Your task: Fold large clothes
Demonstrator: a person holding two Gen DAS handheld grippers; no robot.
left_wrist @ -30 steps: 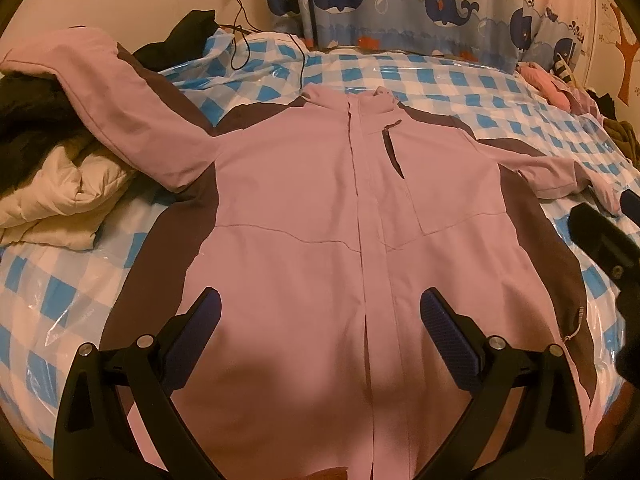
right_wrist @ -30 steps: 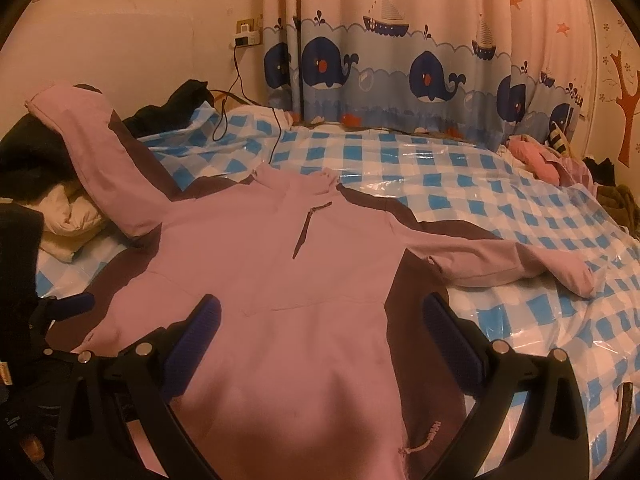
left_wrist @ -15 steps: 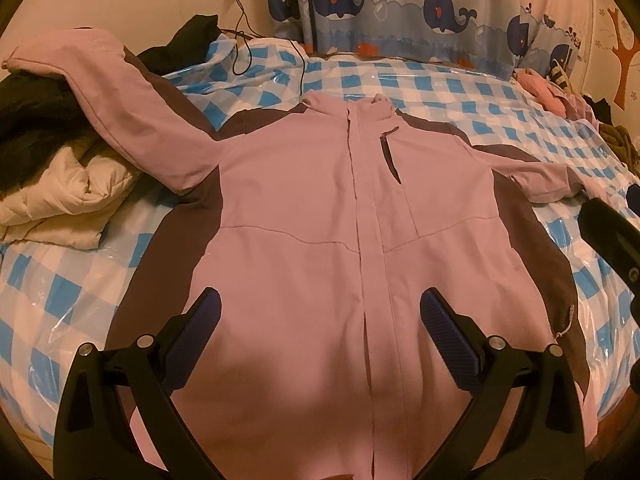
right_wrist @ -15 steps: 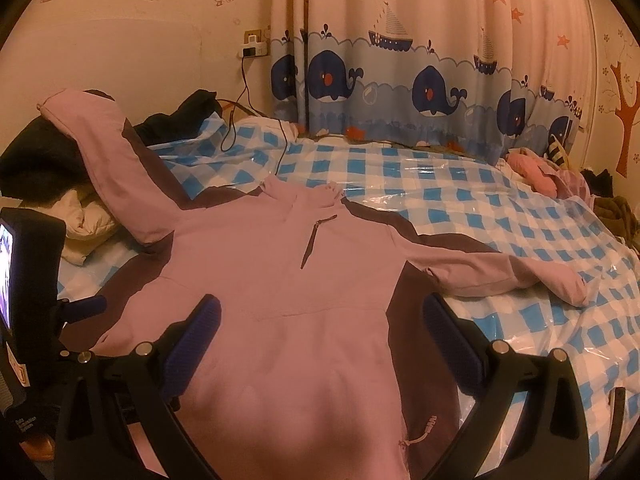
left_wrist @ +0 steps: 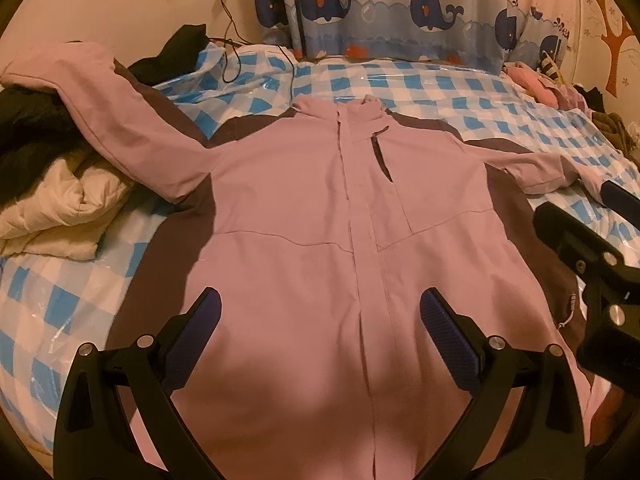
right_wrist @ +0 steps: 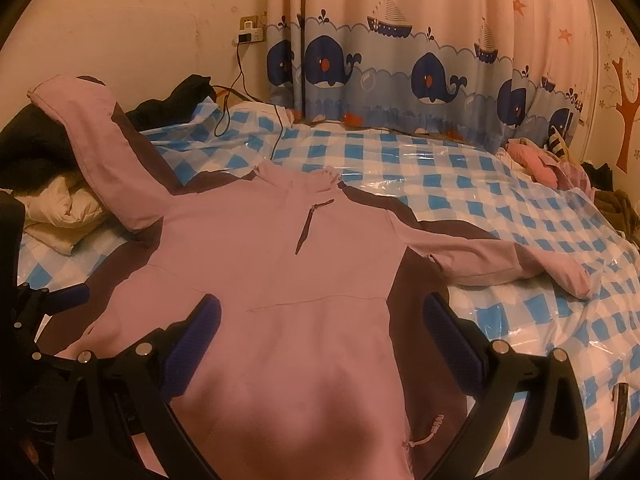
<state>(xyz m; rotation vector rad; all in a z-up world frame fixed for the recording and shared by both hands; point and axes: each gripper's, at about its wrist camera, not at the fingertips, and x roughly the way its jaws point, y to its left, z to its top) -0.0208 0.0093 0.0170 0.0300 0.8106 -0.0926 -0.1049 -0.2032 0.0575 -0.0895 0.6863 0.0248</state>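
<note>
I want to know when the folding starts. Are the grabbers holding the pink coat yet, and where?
Nothing is held. The left gripper and right gripper both hang open above the pink jacket, which lies spread flat on the bed.

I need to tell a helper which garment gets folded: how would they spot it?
On the blue-checked bed, it is the jacket spread flat, front up, sleeves out. Unlike the cream quilted bundle and black clothes beside it, it is pink with dark brown side panels.

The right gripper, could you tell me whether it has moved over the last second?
Yes. In its own view the wall socket and curtain have slid lower, so the right gripper has tilted upward or risen above the jacket.
</note>
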